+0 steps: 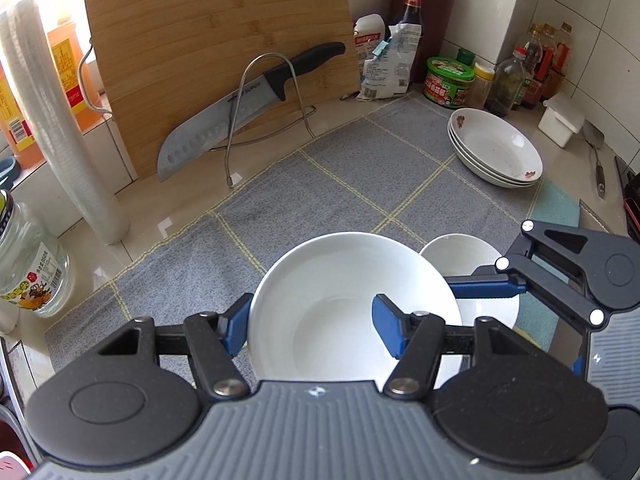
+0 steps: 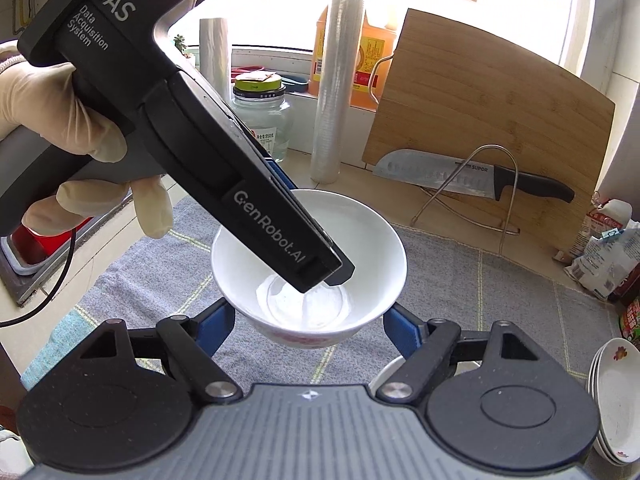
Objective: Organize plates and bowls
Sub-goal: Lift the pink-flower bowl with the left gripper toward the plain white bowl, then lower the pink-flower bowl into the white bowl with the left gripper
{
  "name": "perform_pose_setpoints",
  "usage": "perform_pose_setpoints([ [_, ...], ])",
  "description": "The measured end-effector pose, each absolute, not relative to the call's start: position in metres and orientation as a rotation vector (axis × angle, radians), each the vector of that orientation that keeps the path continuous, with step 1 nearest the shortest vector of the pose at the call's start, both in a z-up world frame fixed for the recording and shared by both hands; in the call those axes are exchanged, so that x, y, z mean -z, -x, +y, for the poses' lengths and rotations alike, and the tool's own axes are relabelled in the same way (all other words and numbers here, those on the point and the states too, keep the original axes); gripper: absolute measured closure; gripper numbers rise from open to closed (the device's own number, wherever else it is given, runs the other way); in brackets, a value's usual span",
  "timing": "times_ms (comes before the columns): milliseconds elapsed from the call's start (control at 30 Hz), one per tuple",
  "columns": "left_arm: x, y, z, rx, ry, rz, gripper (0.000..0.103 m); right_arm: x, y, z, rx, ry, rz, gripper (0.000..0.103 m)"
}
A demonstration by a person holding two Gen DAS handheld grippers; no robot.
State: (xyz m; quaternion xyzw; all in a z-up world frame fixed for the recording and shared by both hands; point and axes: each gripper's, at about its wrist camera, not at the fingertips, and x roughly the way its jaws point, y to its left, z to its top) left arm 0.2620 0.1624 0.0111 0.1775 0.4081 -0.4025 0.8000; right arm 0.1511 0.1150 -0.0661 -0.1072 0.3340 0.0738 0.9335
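A large white bowl (image 1: 340,304) (image 2: 308,256) is at the near edge of the grey checked cloth (image 1: 360,184). My left gripper (image 1: 310,330) stands astride its left rim, one blue finger (image 1: 234,328) outside and one (image 1: 388,330) inside; the jaws look wide apart, so I cannot tell if they grip. A smaller white bowl (image 1: 464,256) lies just right of it. My right gripper (image 2: 308,330) is open, with the large bowl between and ahead of its fingers; in the left wrist view it (image 1: 488,284) reaches over the smaller bowl. Stacked flowered plates (image 1: 496,152) (image 2: 616,396) lie at the far right.
A bamboo cutting board (image 1: 216,56) and a knife (image 1: 240,108) on a wire rack lean at the back. Cling film roll (image 1: 60,132), oil jugs, a glass jar (image 1: 28,264), bottles and jars (image 1: 448,80) line the counter. A white box (image 1: 560,120) stands at the right.
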Motion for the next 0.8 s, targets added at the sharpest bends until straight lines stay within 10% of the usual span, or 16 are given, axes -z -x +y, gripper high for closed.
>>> perform_pose_setpoints([
  [800,-0.01,-0.228,0.077,0.962,-0.461,0.849,0.041,0.066,-0.103,0.049,-0.042,0.155,0.677,0.018],
])
